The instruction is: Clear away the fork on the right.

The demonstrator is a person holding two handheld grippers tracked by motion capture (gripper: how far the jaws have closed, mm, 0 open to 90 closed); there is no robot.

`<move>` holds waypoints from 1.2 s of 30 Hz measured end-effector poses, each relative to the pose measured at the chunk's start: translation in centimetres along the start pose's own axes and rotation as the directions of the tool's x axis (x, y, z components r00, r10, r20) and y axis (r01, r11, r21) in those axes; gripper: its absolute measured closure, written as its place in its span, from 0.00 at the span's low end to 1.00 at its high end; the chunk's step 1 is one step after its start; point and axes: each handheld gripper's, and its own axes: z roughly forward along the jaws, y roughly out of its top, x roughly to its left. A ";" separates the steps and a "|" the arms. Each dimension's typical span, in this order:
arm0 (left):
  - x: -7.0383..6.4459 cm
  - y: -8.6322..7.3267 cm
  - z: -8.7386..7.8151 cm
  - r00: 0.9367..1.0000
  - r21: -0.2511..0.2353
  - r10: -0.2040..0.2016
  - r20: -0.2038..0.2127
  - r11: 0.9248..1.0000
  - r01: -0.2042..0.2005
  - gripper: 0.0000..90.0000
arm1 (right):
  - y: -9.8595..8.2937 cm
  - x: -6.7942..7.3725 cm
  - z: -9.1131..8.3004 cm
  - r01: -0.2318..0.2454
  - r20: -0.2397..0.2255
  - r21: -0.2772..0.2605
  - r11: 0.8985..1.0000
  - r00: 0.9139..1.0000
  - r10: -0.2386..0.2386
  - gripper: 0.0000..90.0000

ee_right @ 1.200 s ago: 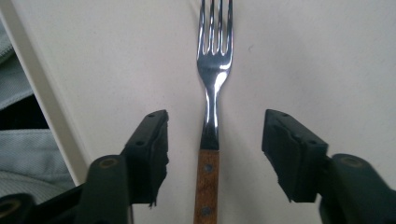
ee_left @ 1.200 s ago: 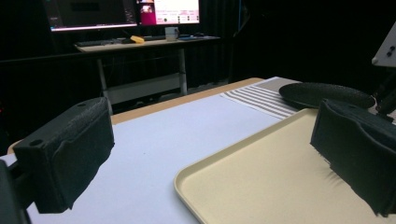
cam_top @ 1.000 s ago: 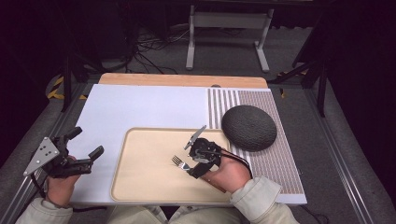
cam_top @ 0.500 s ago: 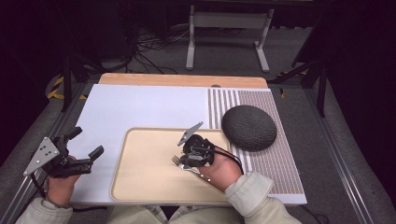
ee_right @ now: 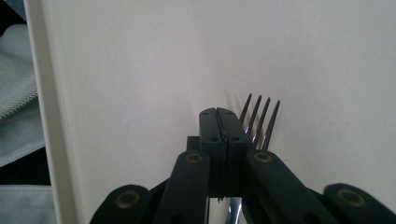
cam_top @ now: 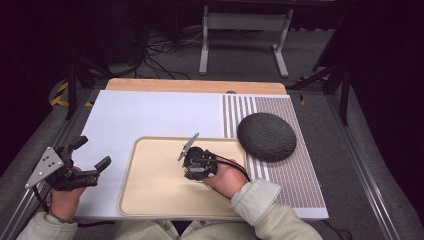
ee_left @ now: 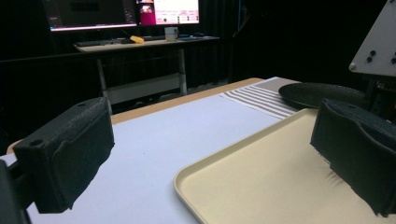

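Note:
My right gripper point(ee_right: 219, 114) is shut on a metal fork point(ee_right: 261, 122), whose tines stick out just past the jaw tips, close over the beige tray point(ee_right: 140, 70). In the high view this gripper point(cam_top: 192, 167) hangs over the middle of the tray point(cam_top: 150, 200), held by a hand in a light sleeve. My left gripper point(cam_top: 94, 152) stands open with nothing in it at the table's left edge, beside the tray's left rim. In the left gripper view its jaws point(ee_left: 205, 158) are wide apart, looking across the tray point(ee_left: 261, 186).
A dark round dish point(cam_top: 266, 136) lies on the striped mat point(cam_top: 295, 180) right of the tray and also appears in the left gripper view point(ee_left: 317, 93). A pale blue sheet point(cam_top: 150, 115) covers the table's left and far part. Metal rails edge the table.
My right gripper has carried the fork a little leftward over the tray, and the fork is now hidden under it in the high view. The left gripper has not moved.

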 end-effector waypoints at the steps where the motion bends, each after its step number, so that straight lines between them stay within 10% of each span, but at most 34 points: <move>1: 0.0 0.0 0.0 1.000 0.000 0.000 0.000 1.000 0.000 0.00 | 0.0 0.0 0.0 0.000 0.000 0.000 1.000 1.000 0.000 1.00; 36: -0.1 0.0 0.1 1.000 0.001 0.001 0.004 1.000 -0.001 0.00 | -0.9 -1.5 1.8 0.003 0.080 0.055 0.998 0.997 -0.008 1.00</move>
